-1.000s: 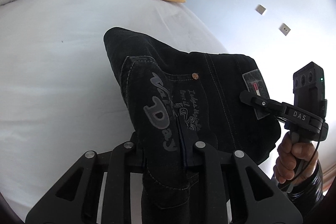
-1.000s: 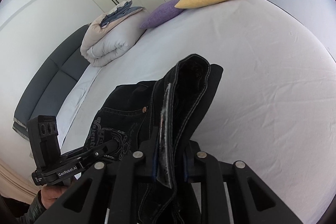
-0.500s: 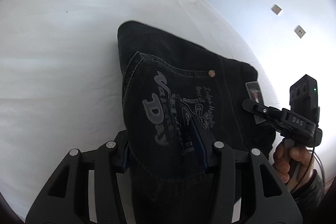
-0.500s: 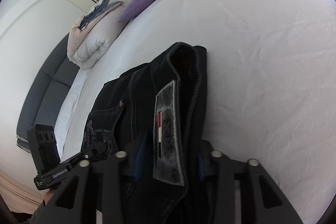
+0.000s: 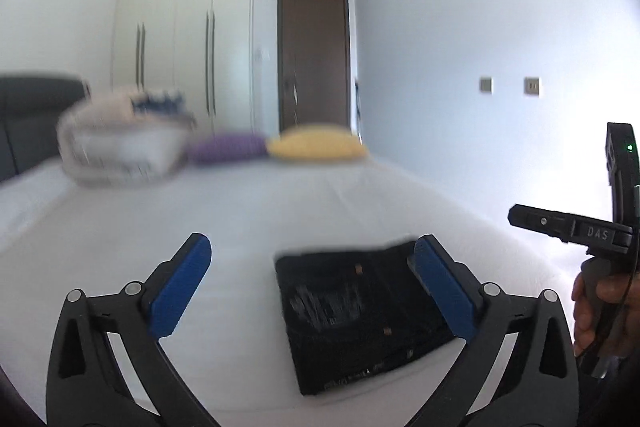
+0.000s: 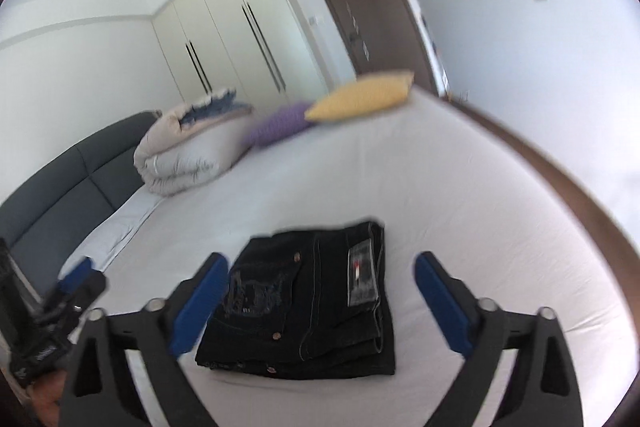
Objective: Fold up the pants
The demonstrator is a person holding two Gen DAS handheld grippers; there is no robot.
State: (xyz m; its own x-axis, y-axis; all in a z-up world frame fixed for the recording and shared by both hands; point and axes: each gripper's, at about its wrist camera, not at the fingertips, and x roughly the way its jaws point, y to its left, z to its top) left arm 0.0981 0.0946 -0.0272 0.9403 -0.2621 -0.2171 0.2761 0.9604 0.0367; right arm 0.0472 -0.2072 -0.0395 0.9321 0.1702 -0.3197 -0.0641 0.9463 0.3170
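**Folded pants on bed, both grippers letting go**

Pants (image 6: 316, 291): black denim, folded into a compact, roughly rectangular stack. The stack lies flat on the white sheet of the bed (image 6: 460, 187), in the near part of the mattress, well apart from the pillows at the far edge. Top layer shows a back pocket with pale stitched lettering, metal rivets and a grey waistband patch with a small red mark. Folded edges are slightly uneven at the near side.

Left gripper (image 5: 316, 283): jaws opening, now spread wide, blue pads bare. Nothing is held. In the left wrist view the pants sit beyond the fingers, partly overlapped by the right-hand finger; whether there is contact cannot be told.

Right gripper (image 6: 320, 303): jaws opening, also spread wide, blue pads bare, nothing held. In its own view the pants appear between and beyond the two fingers, with neither pad pressing on the cloth.

A hand (image 5: 604, 311) holding the right gripper's handle shows at the right edge of the left wrist view.

Far edge of the bed: yellow pillow (image 6: 364, 95), purple pillow (image 6: 280, 125), rolled duvet (image 6: 188, 155). Both views are motion-blurred.
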